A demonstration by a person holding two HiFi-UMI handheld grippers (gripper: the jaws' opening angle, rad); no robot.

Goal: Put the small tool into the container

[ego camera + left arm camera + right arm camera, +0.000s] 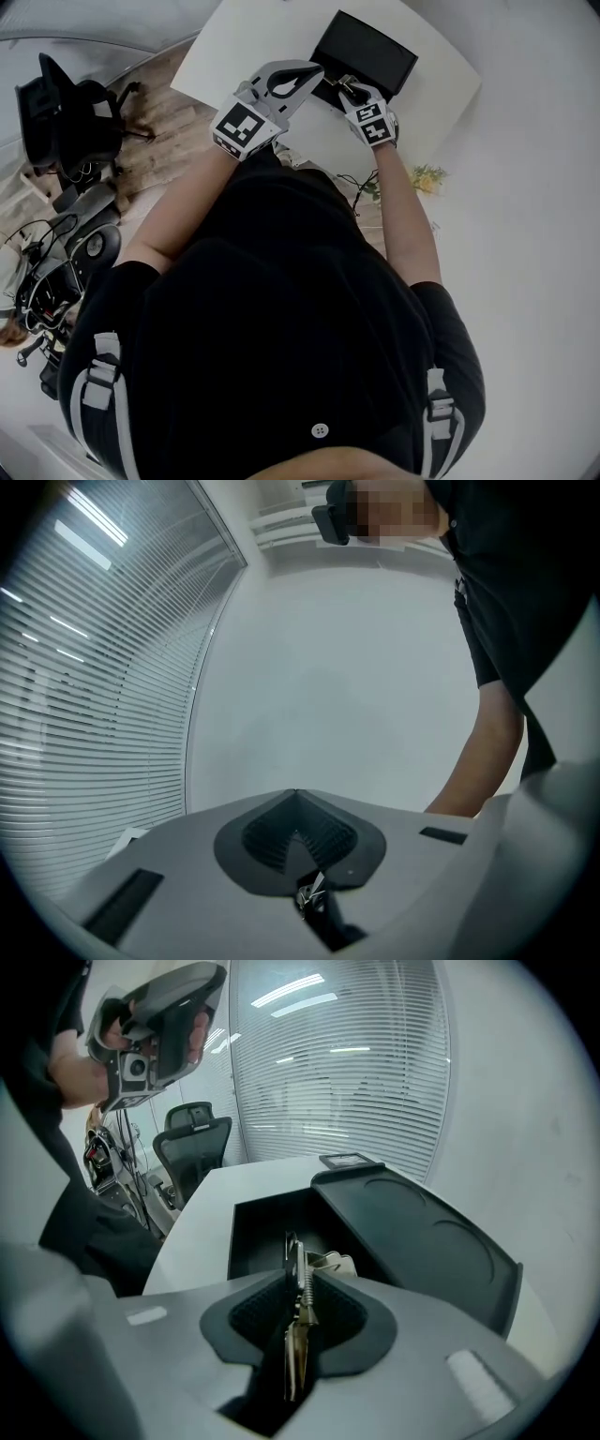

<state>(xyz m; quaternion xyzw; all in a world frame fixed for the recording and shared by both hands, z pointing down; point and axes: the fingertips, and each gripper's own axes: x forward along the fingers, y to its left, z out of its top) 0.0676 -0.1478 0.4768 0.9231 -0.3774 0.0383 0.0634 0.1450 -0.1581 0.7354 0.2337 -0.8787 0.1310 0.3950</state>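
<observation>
Half done: clamping the small tool (292,1246) in the right gripper (296,1288), hanging just over the open container (262,1232) ahead. Holding the left gripper (298,829) clenched on nothing, raised at the left. Best lowering straight in, steering clear of the lid (412,1232) rightward, releasing only once inside.

black container (367,49) at upper centre, white table (234,42), silvery small tool (298,1321), black ribbed pads (258,1316), pale grey left gripper (317,71) and right gripper (347,86) with black-and-white square markers, black shirt (281,309), pale horizontally striped blinds (347,1082), brown wood-grain floor (159,141) at left
</observation>
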